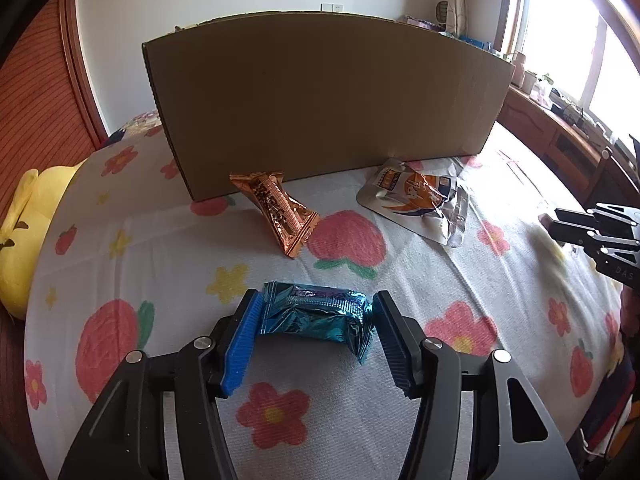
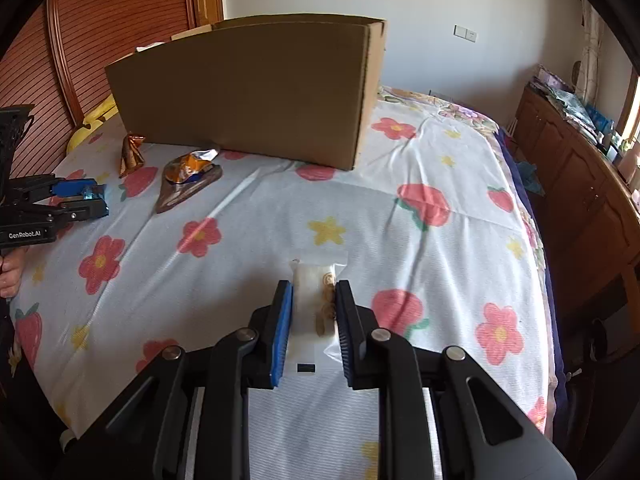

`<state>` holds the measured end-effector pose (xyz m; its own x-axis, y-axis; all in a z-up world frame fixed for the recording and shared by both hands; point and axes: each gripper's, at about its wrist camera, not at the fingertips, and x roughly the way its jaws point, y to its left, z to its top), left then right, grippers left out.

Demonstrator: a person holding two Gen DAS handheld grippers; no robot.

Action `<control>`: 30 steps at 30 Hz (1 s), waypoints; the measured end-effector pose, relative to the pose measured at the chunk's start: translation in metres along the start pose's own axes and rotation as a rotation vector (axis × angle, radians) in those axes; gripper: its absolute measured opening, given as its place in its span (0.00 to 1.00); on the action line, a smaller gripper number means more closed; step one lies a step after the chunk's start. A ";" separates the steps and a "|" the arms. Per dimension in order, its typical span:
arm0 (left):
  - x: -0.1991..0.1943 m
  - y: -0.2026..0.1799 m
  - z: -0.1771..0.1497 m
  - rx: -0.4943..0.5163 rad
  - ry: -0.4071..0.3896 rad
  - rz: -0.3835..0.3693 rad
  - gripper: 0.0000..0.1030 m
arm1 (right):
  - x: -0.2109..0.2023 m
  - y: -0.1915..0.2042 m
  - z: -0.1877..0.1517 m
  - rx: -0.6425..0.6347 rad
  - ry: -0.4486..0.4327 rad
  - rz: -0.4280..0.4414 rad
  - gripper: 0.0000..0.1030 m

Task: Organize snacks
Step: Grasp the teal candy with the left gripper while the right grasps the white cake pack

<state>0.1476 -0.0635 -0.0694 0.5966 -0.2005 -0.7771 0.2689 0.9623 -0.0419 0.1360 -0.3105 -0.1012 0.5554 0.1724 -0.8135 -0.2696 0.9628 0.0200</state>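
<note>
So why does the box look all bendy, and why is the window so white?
In the left wrist view the fisheye lens bows the cardboard box top edge, and the window is blown out white by daylight; the teal snack foil shows small glints. In the right wrist view the box curves too, its front in shade, and the corners go black.

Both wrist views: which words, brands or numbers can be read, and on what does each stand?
"GenRobot.AI": body of the left gripper, seen in the right wrist view.
"DAS": body of the right gripper, partly cut off.
Print on the orange snack packet and silver pouch: too blurred.
</note>
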 end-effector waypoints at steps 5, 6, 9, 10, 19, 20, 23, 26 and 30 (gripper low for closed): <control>0.001 -0.005 -0.002 0.026 -0.006 0.013 0.62 | 0.006 0.010 0.000 -0.008 0.001 0.003 0.22; 0.001 -0.005 -0.002 0.028 -0.006 0.013 0.62 | 0.007 0.010 -0.001 -0.007 0.002 0.004 0.22; 0.002 -0.005 -0.001 0.030 -0.003 0.008 0.66 | 0.009 0.009 -0.002 0.001 0.003 0.006 0.22; 0.003 -0.006 -0.001 0.033 -0.002 0.009 0.67 | 0.009 0.008 -0.002 0.006 0.002 0.008 0.22; 0.003 -0.006 0.000 0.028 -0.003 0.008 0.67 | 0.009 0.006 -0.007 0.008 -0.033 0.030 0.25; 0.002 -0.005 0.000 0.023 -0.005 0.007 0.67 | 0.009 0.005 -0.007 0.012 -0.035 0.032 0.25; 0.001 -0.005 -0.001 0.014 -0.008 0.004 0.67 | 0.009 0.007 -0.007 0.006 -0.037 0.025 0.26; 0.000 -0.006 -0.001 0.018 -0.006 -0.002 0.64 | 0.009 0.007 -0.007 0.006 -0.039 0.023 0.26; -0.003 -0.005 -0.002 0.022 -0.008 0.003 0.54 | 0.009 0.006 -0.007 0.010 -0.040 0.025 0.26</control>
<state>0.1426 -0.0673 -0.0684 0.6032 -0.1993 -0.7723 0.2840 0.9585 -0.0255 0.1338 -0.3045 -0.1124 0.5798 0.2047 -0.7886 -0.2759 0.9601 0.0464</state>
